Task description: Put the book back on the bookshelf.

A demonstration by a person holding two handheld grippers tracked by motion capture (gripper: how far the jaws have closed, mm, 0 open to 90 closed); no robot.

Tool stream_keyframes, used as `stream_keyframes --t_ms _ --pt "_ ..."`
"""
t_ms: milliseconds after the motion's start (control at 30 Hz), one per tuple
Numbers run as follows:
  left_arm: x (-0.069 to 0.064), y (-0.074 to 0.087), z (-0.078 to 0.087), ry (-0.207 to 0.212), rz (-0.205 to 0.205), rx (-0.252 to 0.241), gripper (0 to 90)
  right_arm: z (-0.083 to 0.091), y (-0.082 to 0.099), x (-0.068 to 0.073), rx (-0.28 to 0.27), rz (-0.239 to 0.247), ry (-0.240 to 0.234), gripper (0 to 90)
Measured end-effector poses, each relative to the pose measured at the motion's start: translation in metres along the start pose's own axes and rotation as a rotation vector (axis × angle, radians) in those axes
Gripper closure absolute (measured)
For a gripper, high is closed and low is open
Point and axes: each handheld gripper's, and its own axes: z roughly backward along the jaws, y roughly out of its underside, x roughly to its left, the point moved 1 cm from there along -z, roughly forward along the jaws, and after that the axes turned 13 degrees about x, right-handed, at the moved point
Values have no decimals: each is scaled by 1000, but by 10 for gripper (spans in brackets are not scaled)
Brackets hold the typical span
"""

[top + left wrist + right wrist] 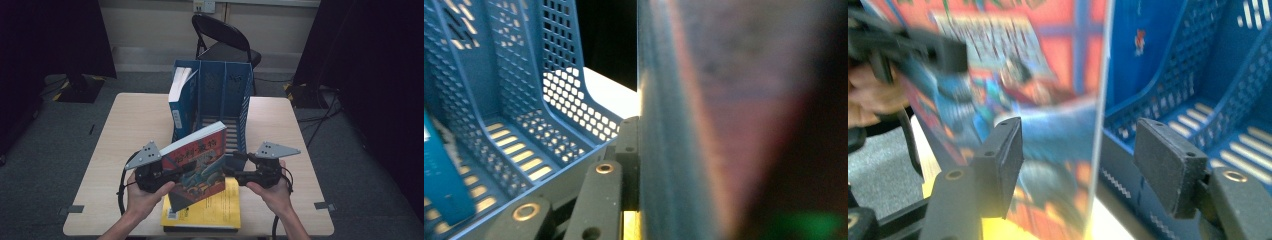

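Table [125, 115]: one rack [220, 95]; left gripper [167, 176] clamps red book [197, 162], right gripper [231, 169] agape.

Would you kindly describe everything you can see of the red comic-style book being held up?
The red book is a thin paperback with a glossy cover: red with bold dark characters on top, a blue-green cartoon scene below, white page edges. It stands tilted, above a yellow book lying flat, before the blue rack. The left tool is shut on its left edge; the right tool straddles its right edge, pads not pressing.
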Motion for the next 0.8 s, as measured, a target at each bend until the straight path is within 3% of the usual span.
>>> stream_keyframes --t_ms 133,167,300,667,800 --pt "1 -1 2 -7 8 8 745 2 14 -3 30 -18 15 359" --pt "2 -2 3 -8 10 17 745 5 26 -6 47 -38 25 357" --pt "3 -3 4 -3 9 21 745 8 44 -13 53 -80 57 364" --pt "8 -5 13 -6 19 32 746 7 53 -21 64 -119 70 355" --pt "10 -7 20 -40 39 24 746 6 54 -21 73 -117 67 354"
